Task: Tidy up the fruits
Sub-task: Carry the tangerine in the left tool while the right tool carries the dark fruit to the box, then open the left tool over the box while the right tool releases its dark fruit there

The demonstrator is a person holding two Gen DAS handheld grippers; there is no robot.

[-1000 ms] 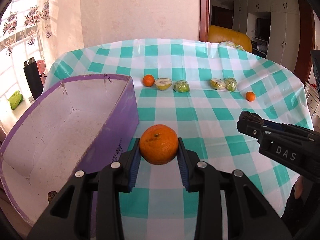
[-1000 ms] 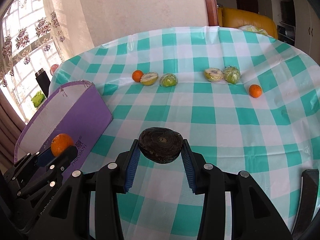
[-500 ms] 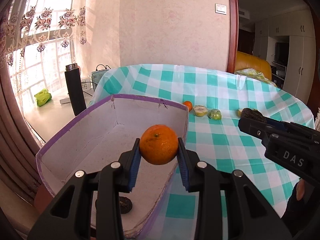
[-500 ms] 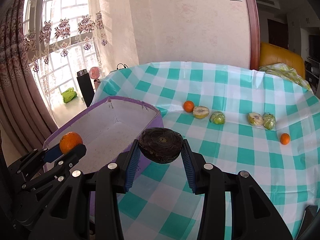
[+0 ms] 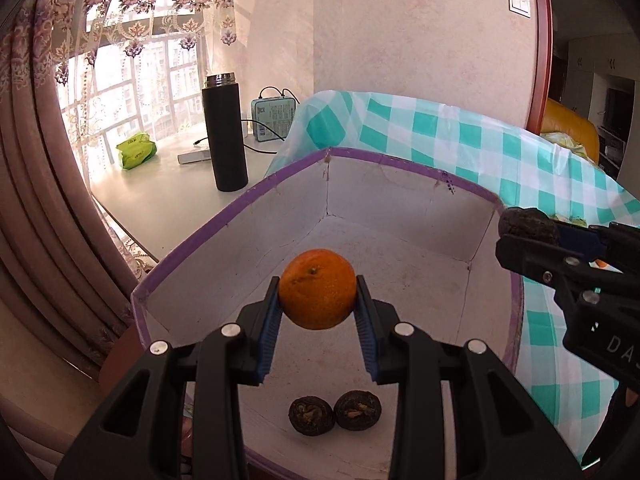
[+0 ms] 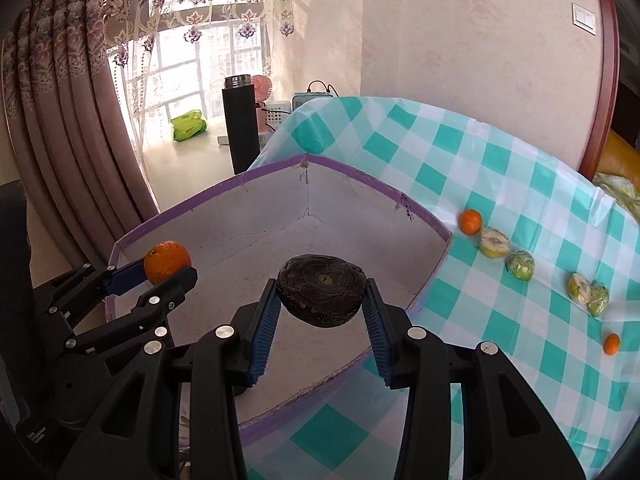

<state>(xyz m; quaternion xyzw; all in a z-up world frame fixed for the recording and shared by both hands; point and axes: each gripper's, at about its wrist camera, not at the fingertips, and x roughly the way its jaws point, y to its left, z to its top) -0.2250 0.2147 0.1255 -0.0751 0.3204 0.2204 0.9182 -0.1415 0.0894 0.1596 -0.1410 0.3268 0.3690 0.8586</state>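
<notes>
Two dark wrinkled round fruits [image 5: 334,410] already lie in the purple-rimmed cardboard box [image 5: 400,216], lower centre. Left tongs [image 5: 317,312] clamp a round orange [image 5: 317,294], right tongs [image 6: 320,306] a dark fruit [image 6: 320,290], both over the box. Six small fruits [image 6: 520,266] remain on the checked tabletop [image 6: 480,160], right of frame

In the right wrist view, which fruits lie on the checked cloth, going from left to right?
Small orange → cut pale fruit → green wrapped fruit → second cut fruit → second green wrapped fruit → tiny orange.
</notes>
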